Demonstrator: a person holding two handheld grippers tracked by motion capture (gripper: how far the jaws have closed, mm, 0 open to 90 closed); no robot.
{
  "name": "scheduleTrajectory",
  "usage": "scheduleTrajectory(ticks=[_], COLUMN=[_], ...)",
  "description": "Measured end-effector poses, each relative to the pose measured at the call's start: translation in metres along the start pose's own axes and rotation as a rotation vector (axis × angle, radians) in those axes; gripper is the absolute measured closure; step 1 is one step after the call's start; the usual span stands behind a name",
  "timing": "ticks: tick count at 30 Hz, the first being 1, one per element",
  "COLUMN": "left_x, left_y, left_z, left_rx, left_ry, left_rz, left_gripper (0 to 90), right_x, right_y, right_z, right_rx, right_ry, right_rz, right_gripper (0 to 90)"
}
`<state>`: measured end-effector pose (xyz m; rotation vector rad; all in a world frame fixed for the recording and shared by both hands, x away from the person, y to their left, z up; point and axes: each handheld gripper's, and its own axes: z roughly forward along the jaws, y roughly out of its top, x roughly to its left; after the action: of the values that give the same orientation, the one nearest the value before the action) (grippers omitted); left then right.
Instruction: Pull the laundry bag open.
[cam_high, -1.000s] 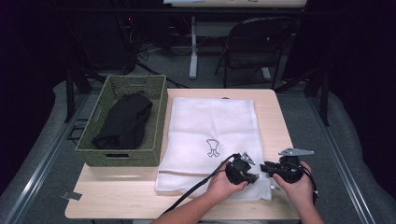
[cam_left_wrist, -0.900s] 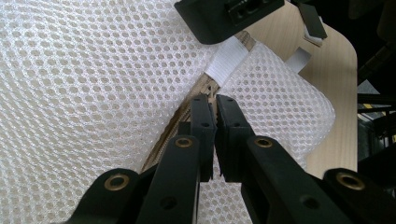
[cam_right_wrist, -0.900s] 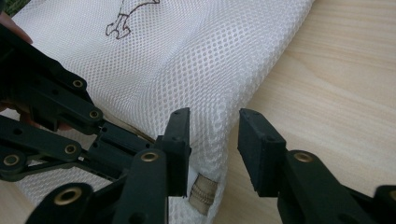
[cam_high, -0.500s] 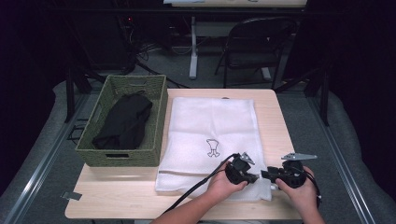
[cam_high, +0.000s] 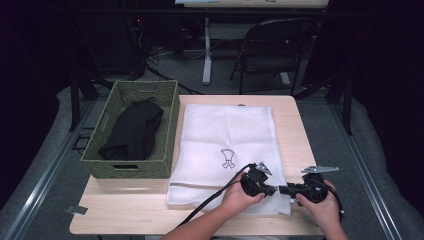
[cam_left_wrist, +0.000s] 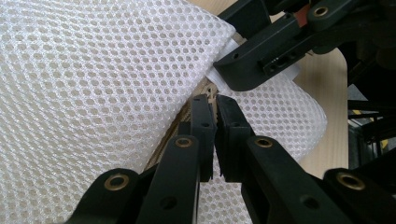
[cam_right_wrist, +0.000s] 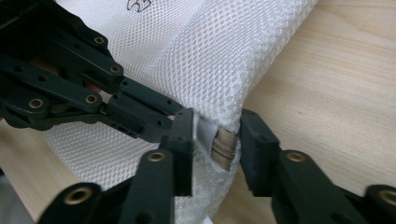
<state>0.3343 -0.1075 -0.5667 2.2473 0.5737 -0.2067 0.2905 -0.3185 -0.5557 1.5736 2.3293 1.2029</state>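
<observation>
Both grippers meet at the near right corner of the white mesh laundry bag (cam_high: 227, 145), which lies flat on the table (cam_high: 295, 120) beside the woven basket (cam_high: 117, 167). Left gripper (cam_left_wrist: 215, 100) is pinched shut on the mesh edge; right gripper (cam_right_wrist: 215, 126) has just been closing, its jaws still apart around the zipper end (cam_right_wrist: 223, 144). Judged step: opening the bag; next, the right pads must catch the pull squarely before drawing it along.

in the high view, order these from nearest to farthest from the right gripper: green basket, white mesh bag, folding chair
1. white mesh bag, right at the right gripper, on the table's near right part
2. green basket, far left on the table
3. folding chair, beyond the table's far edge
</observation>
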Motion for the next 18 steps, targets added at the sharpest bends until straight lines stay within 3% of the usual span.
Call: scheduleTrajectory(ticks=[5,11,18], left_x=[0.0004,-0.0015,-0.0017], left_y=[-0.0006,0.0001,0.0008], left_z=[-0.0019,-0.0064,-0.0082], left_rx=[-0.022,-0.036,-0.046], left_ry=[-0.004,0.010,-0.001], left_rz=[-0.008,-0.001,-0.024], left_gripper=[86.7,85.5,86.2], right_x=[0.0034,0.0040,0.0032], right_y=[0.0025,0.0029,0.0030], right_z=[-0.0021,-0.0032,-0.0032], right_rx=[-0.008,-0.021,-0.015], right_ry=[0.013,0.019,0.029], right_rz=[-0.014,-0.014,-0.002], right_gripper=[80.1,80.8,81.0])
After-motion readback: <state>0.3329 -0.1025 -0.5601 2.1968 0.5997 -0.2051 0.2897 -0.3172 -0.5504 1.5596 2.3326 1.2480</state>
